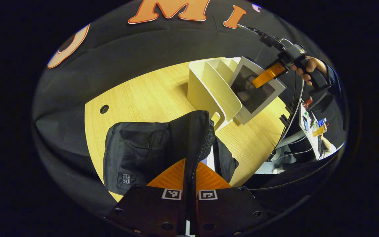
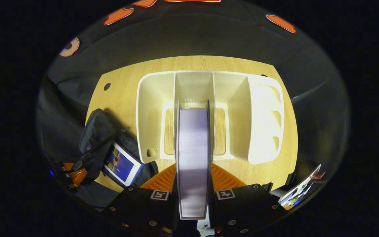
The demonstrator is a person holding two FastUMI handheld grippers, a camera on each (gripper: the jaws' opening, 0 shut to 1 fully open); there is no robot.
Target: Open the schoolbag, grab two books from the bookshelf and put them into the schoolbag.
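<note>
While the schoolbag (image 1: 137, 148) flap was pinched between left jaws, a stiff, light book (image 2: 192, 158) was clamped edge-on between right jaws.

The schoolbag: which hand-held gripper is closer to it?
Left. The left hand-held gripper is clamped on the schoolbag flap, holding it open. The right hand-held gripper is up by the bookshelf, holding a book.
</note>
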